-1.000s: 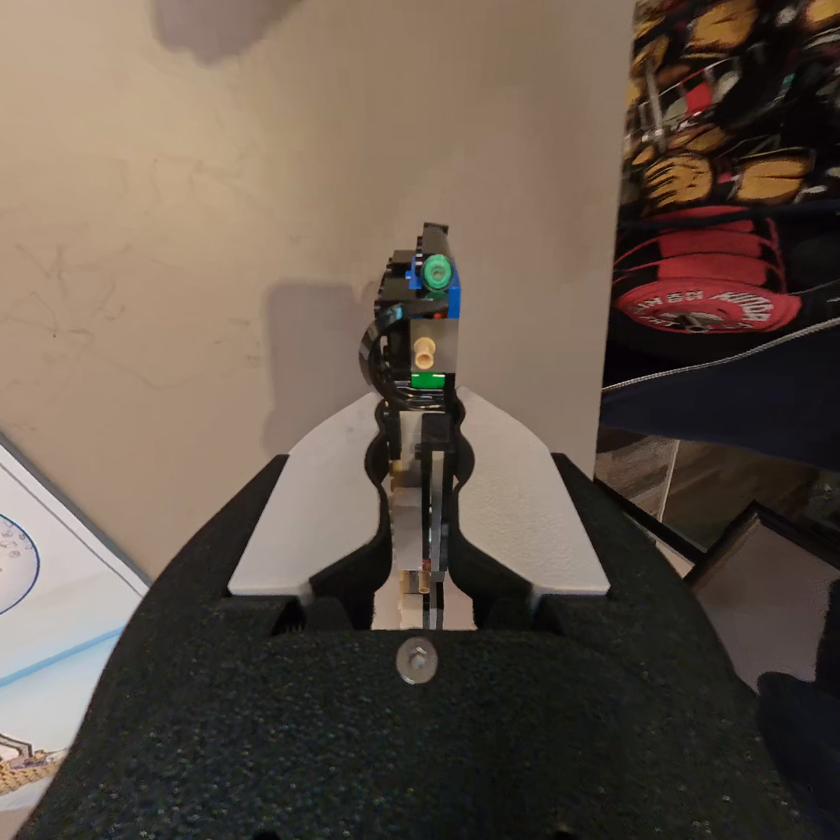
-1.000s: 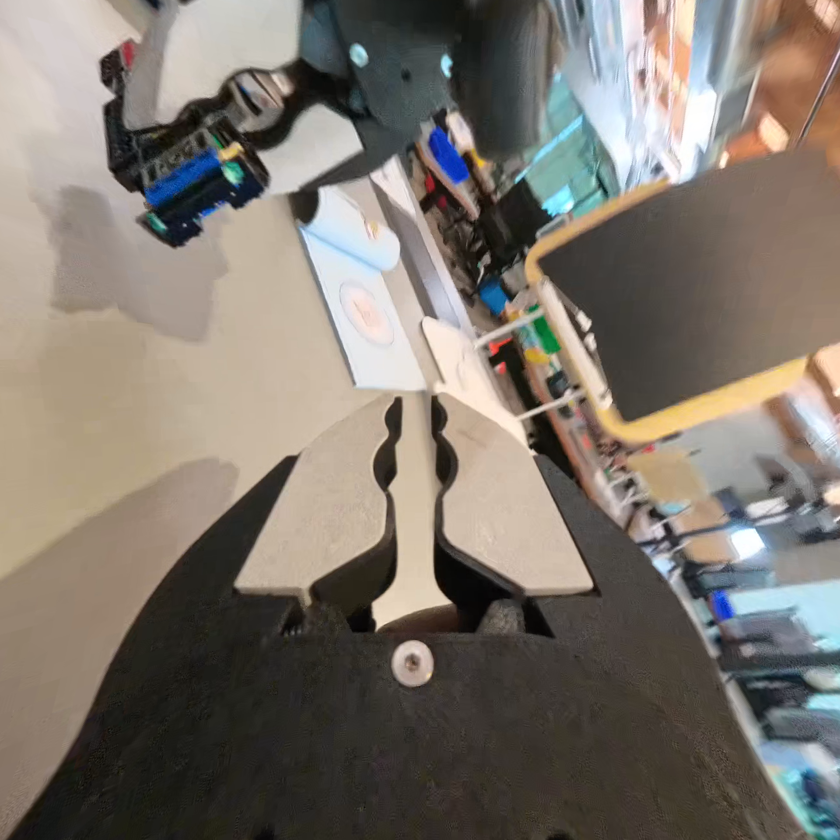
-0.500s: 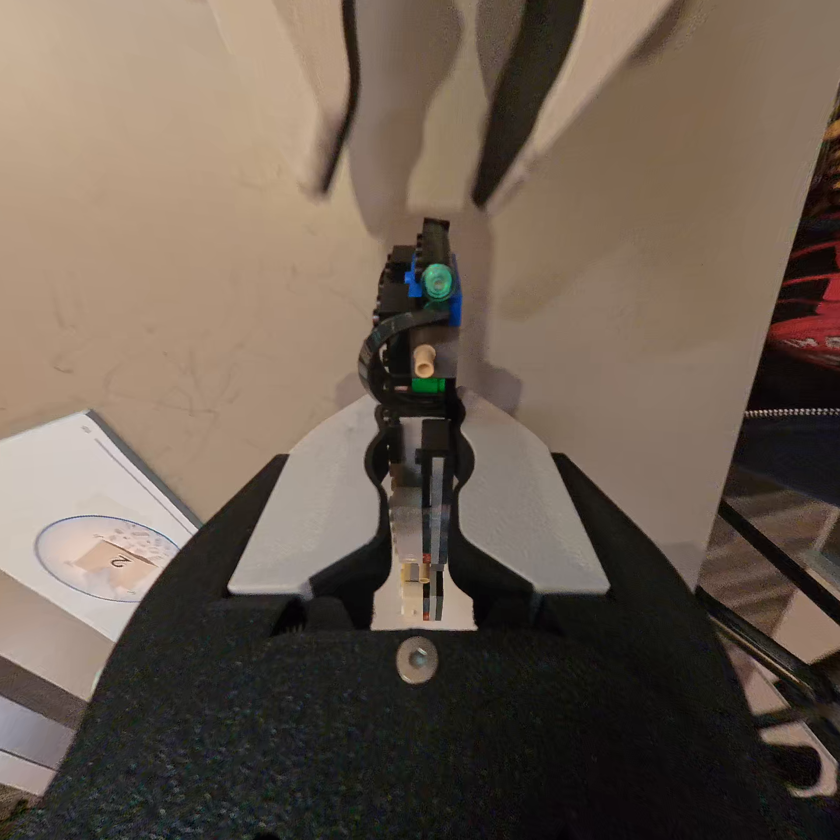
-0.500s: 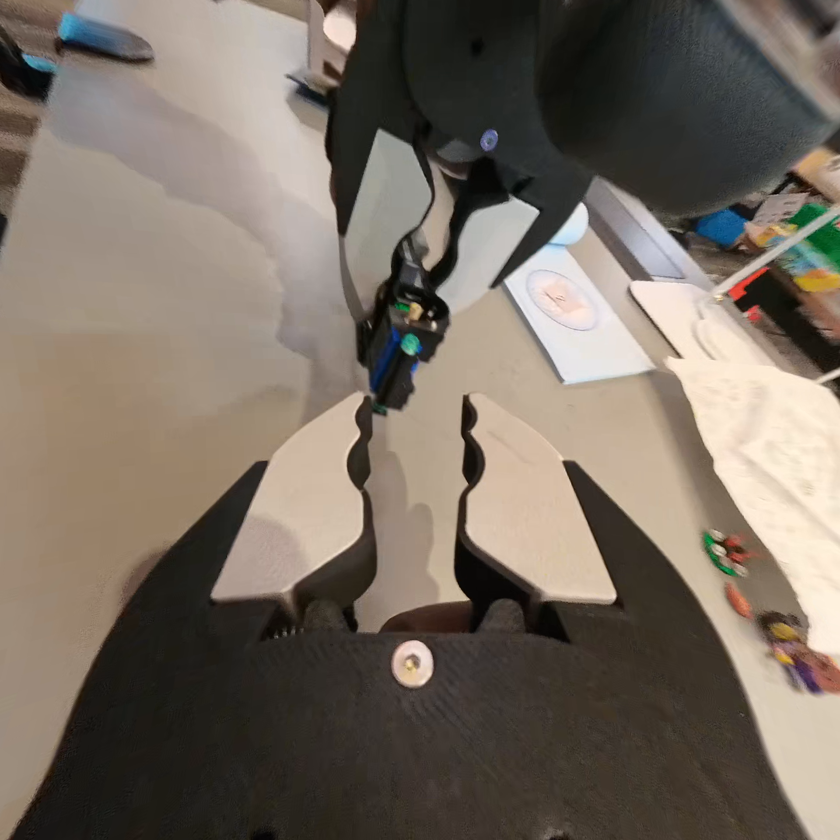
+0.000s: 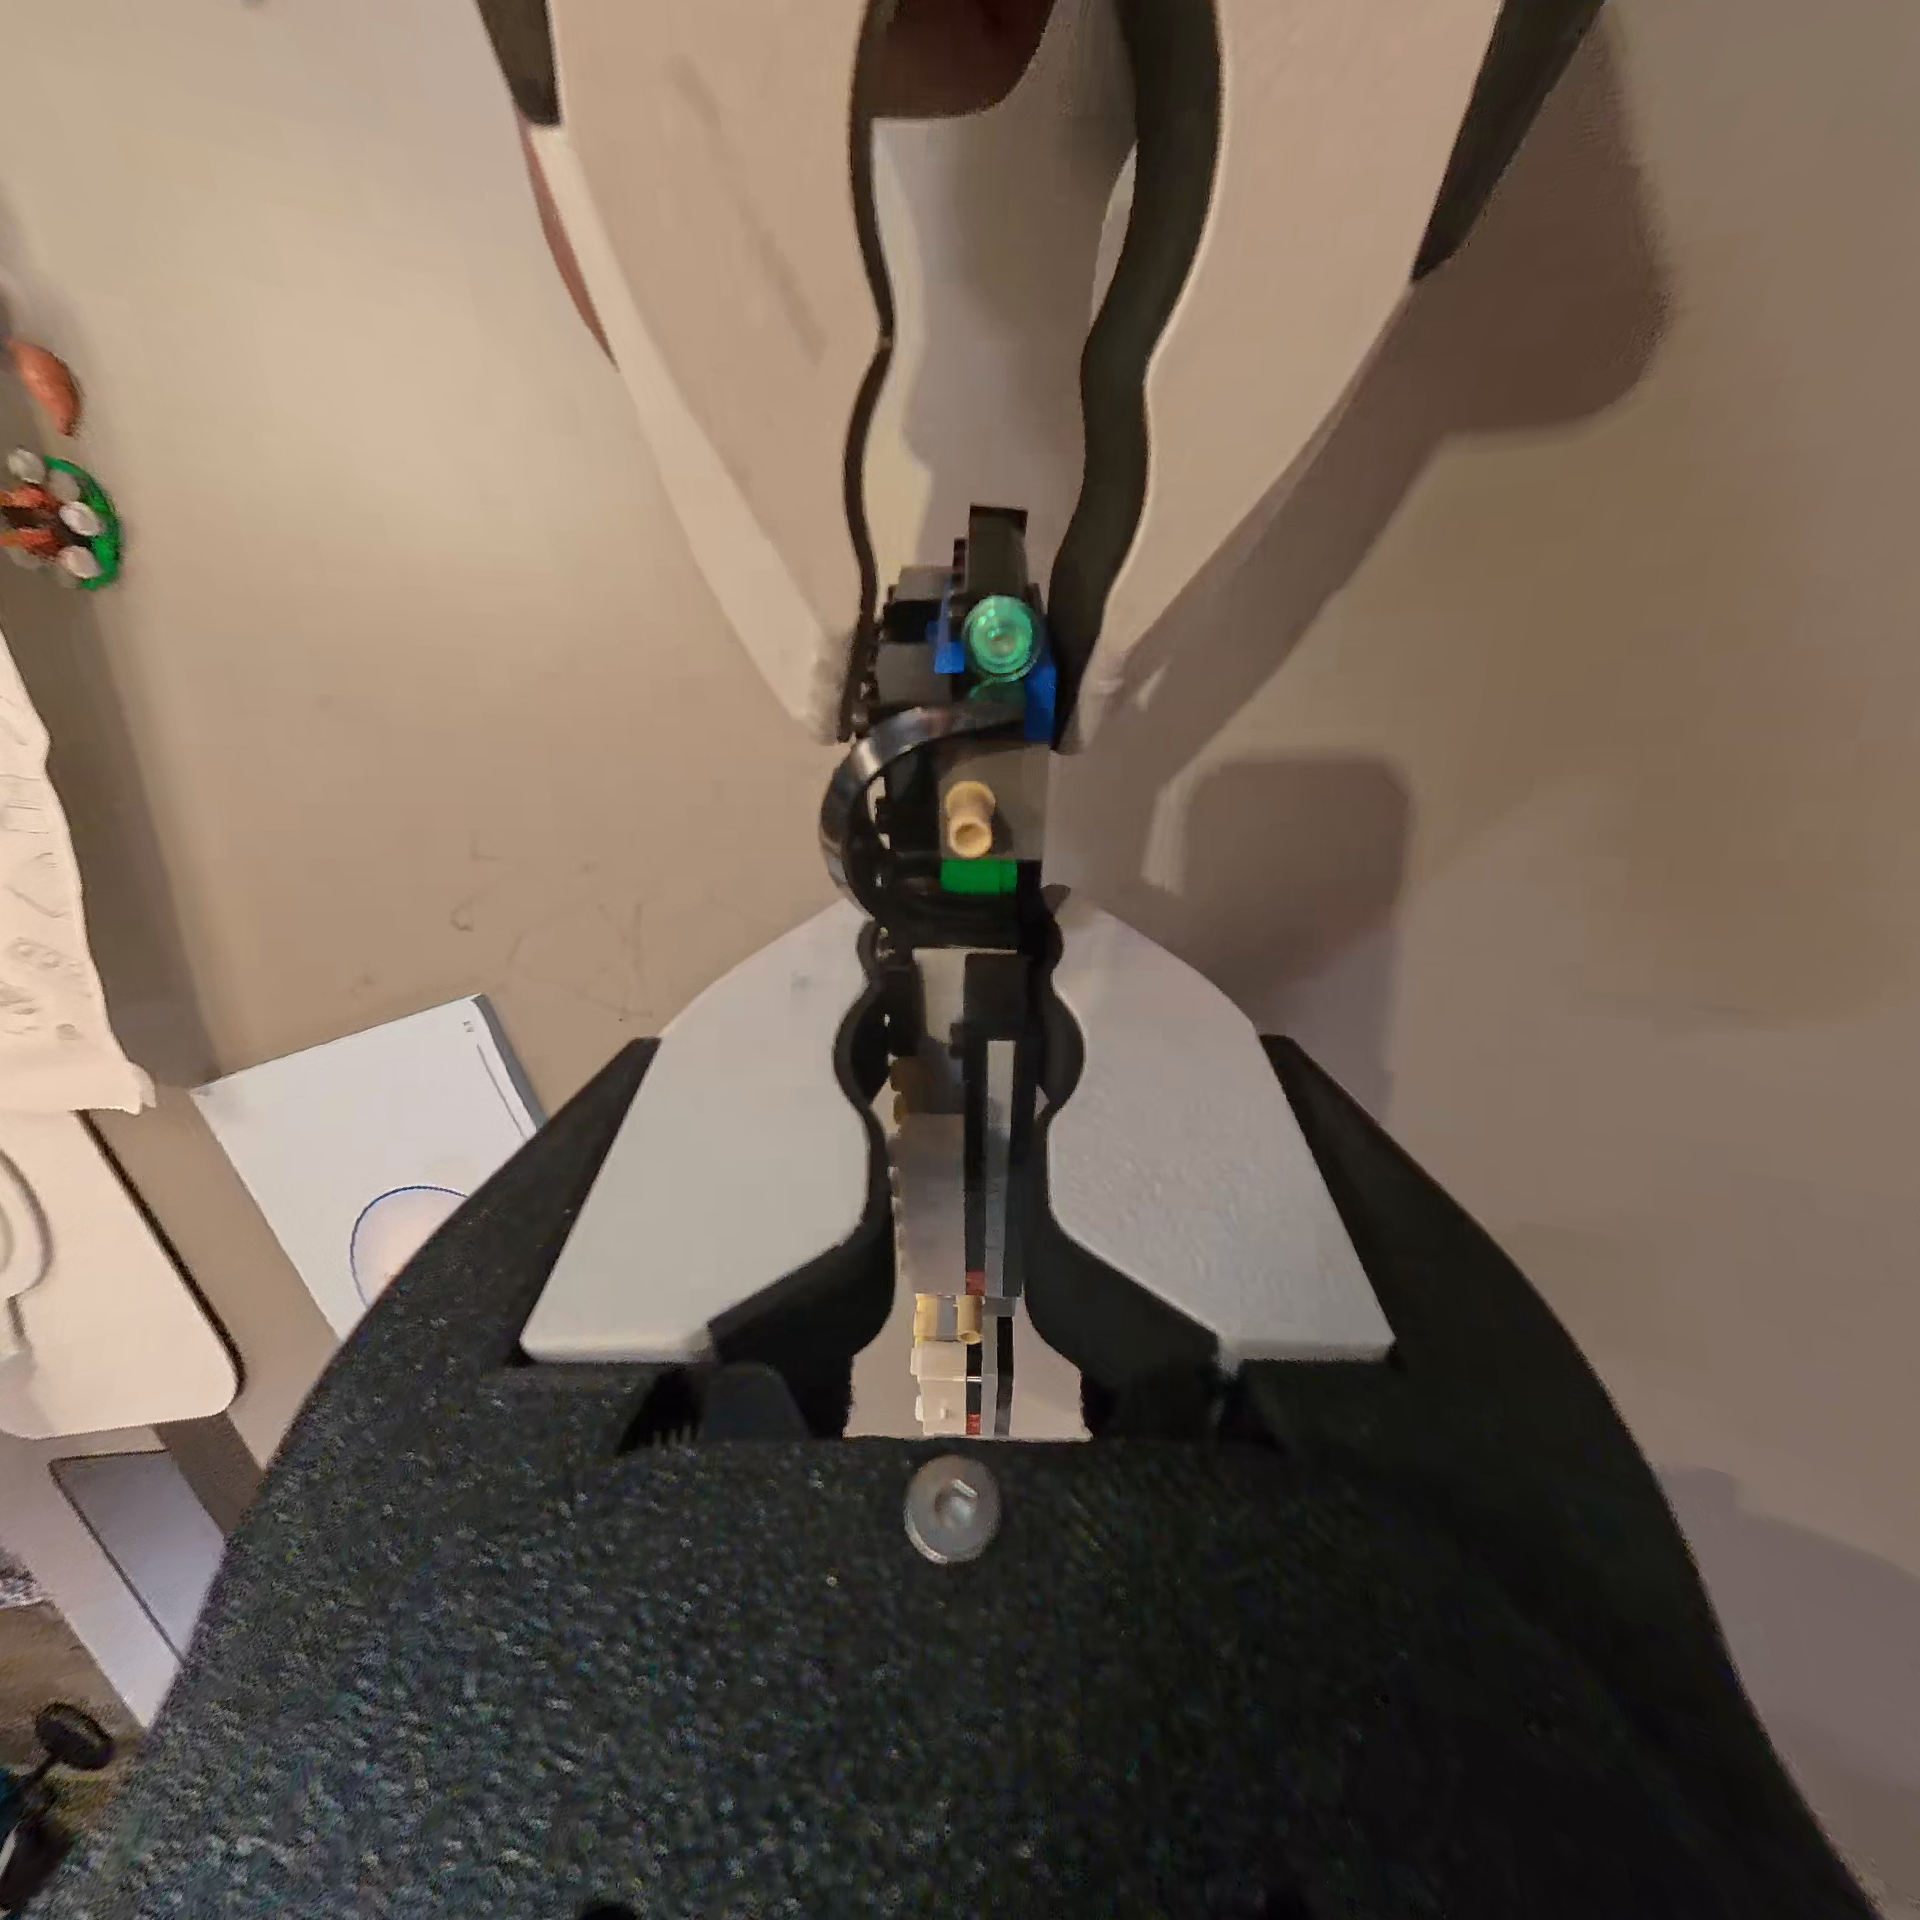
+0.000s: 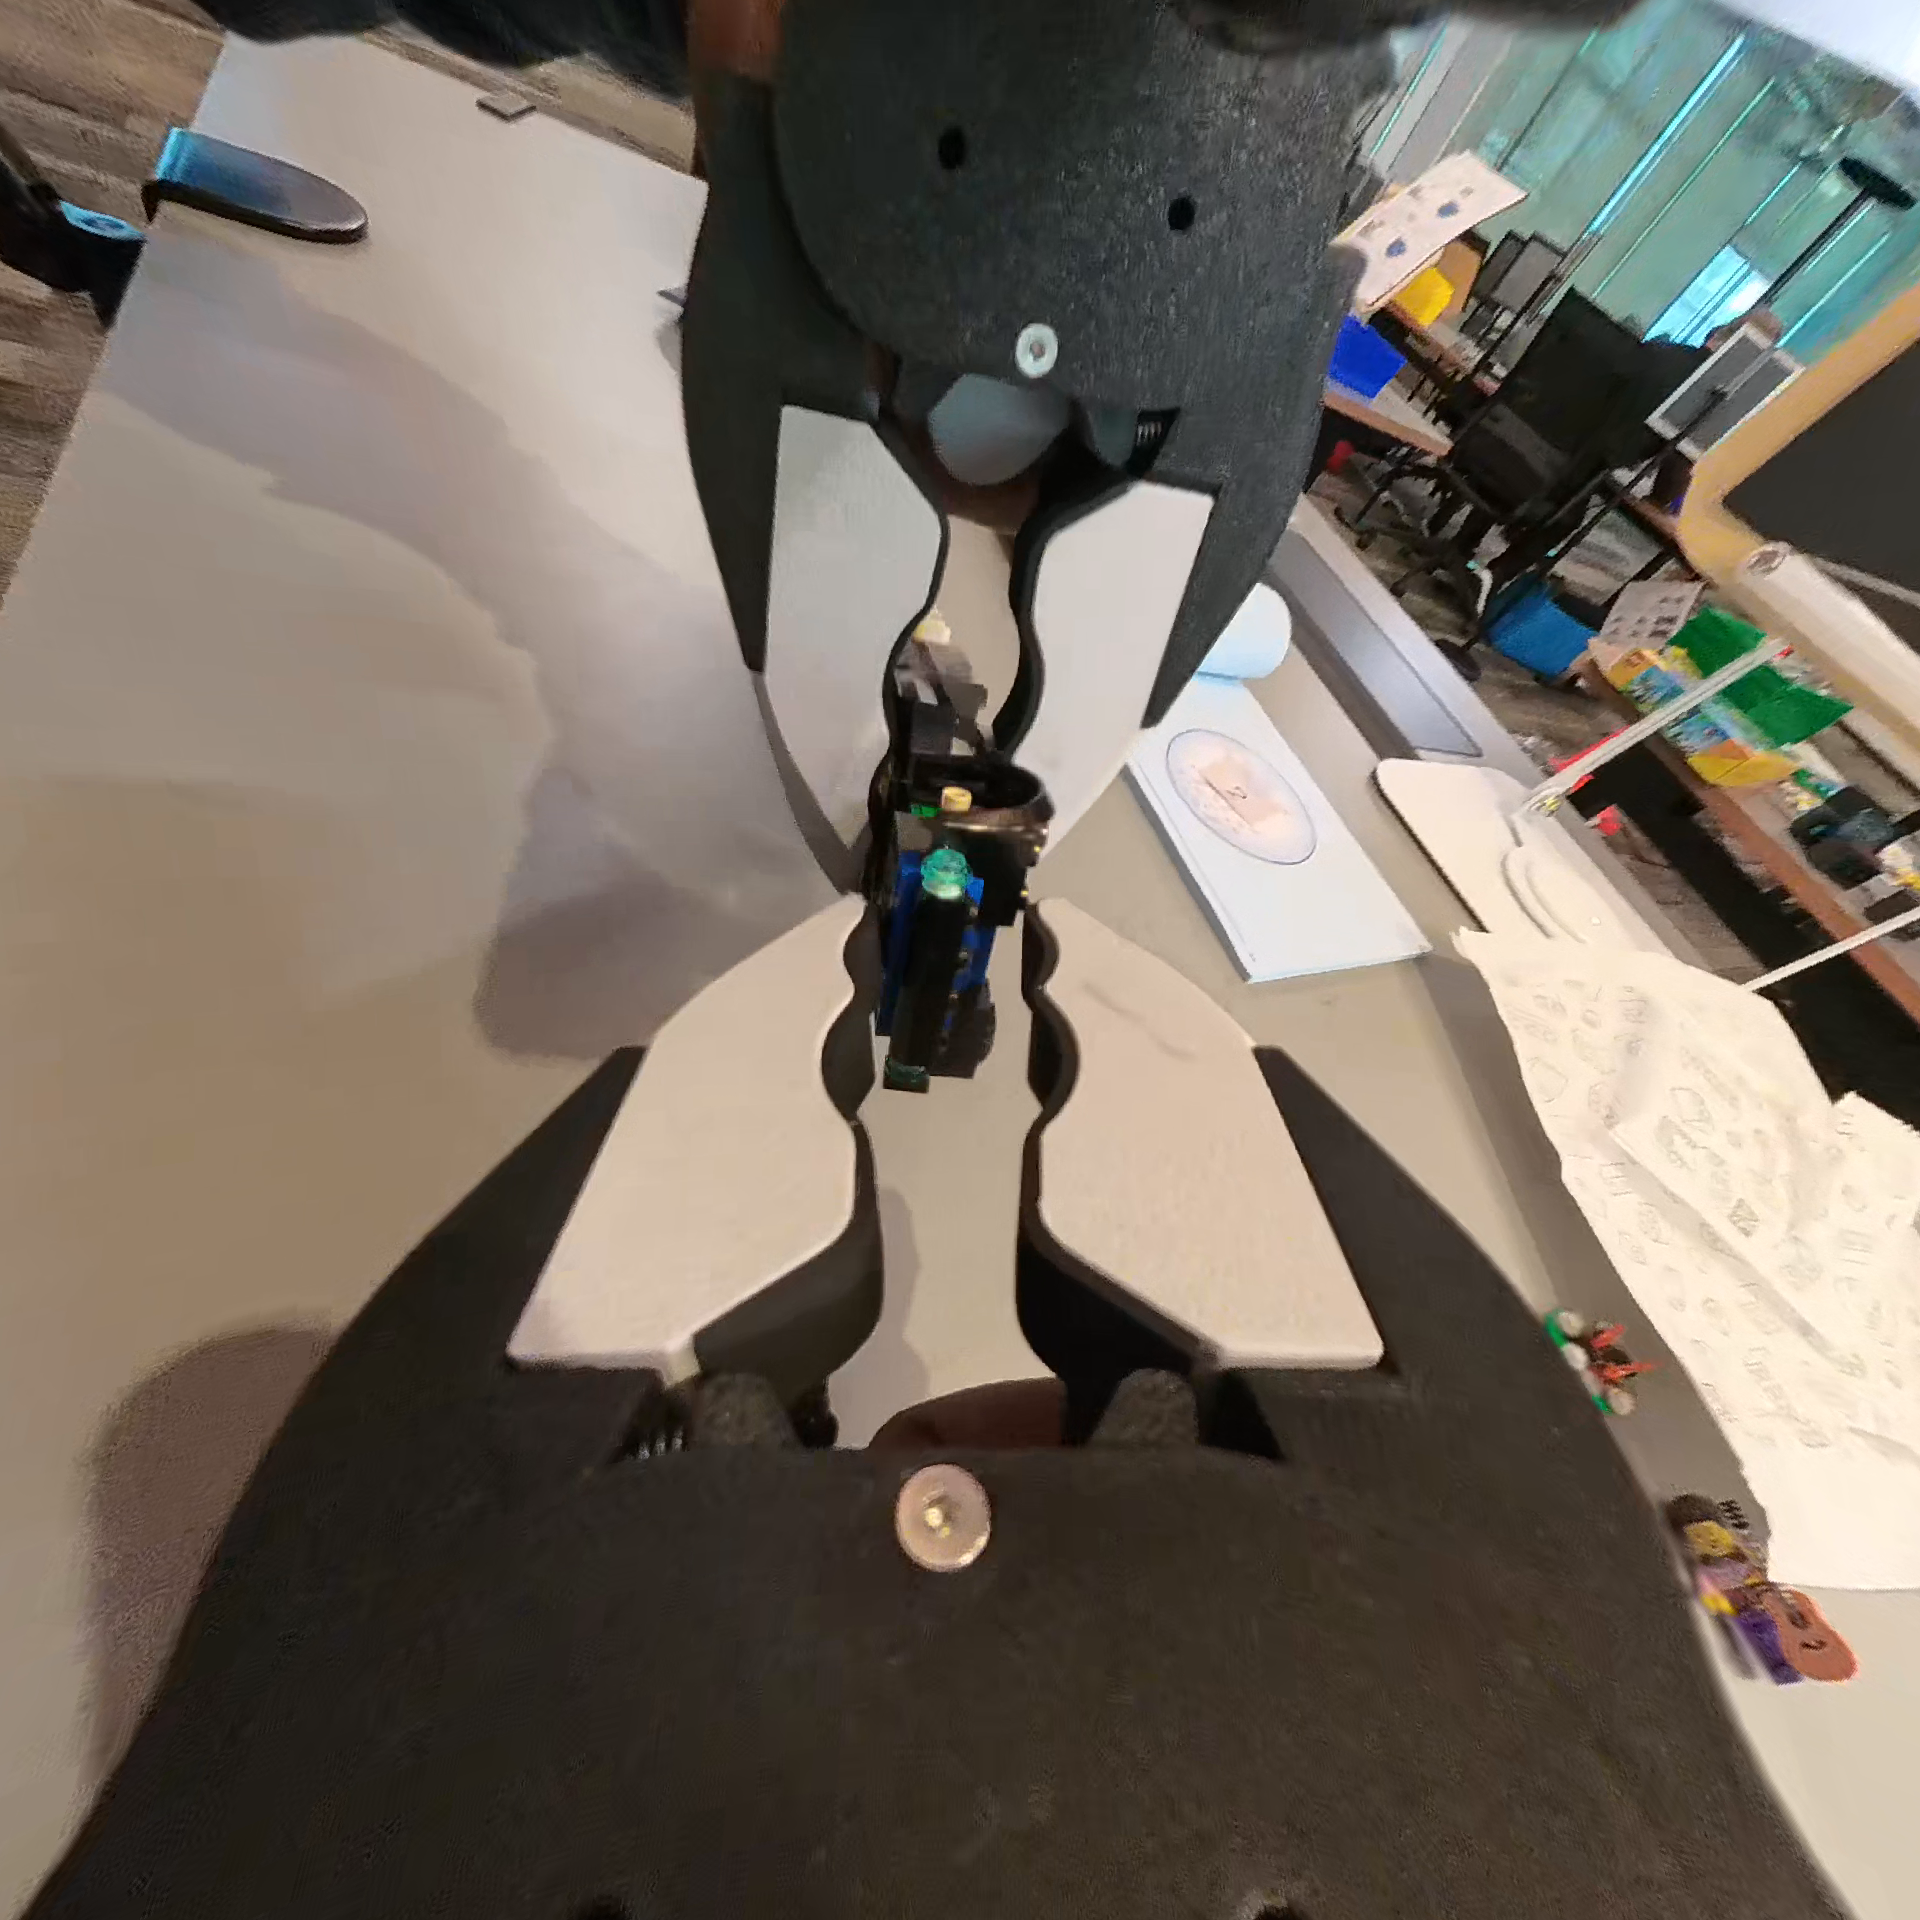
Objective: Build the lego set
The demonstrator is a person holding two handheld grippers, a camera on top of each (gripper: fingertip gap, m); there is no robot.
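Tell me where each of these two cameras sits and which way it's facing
Left wrist view: rides the left gripper, looking along its fingers down onto the beige table; they clamp a brick model.
Right wrist view: rides the right gripper, facing the left gripper across the table toward cluttered desks.
Shared: the model, both grippers, a white booklet.

One brick model, one booklet, one minifigure, two tools.
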